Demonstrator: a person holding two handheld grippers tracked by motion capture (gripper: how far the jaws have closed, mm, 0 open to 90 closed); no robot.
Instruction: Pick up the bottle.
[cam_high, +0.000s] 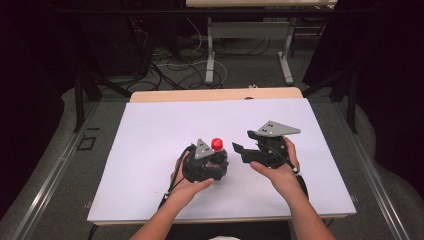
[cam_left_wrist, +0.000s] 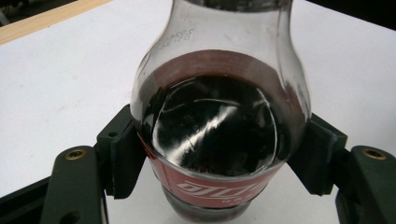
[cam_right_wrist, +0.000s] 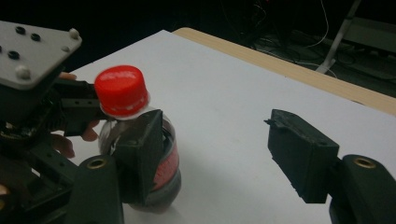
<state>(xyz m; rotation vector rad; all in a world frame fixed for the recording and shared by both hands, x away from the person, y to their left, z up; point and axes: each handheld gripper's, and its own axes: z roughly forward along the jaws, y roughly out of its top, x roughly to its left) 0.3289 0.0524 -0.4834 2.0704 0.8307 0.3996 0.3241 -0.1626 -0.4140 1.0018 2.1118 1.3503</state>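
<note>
A small cola bottle (cam_high: 218, 150) with a red cap (cam_high: 216, 144) and a red label stands upright on the white table (cam_high: 150, 150). My left gripper (cam_high: 218, 159) is shut on the bottle's body; in the left gripper view the two pads press the bottle (cam_left_wrist: 219, 126) from both sides, just above the label. My right gripper (cam_high: 240, 153) hovers just to the right of the bottle, open, with nothing between its jaws. In the right gripper view the bottle (cam_right_wrist: 163, 154) and cap (cam_right_wrist: 120, 91) sit behind its left jaw, and the gripper (cam_right_wrist: 215, 140) spans bare table.
The table's wooden far edge (cam_high: 215, 94) lies beyond the white sheet. Behind it, cables (cam_high: 175, 65) and another table's legs (cam_high: 210, 55) are on the floor. A dark metal frame (cam_high: 77, 95) stands at both sides.
</note>
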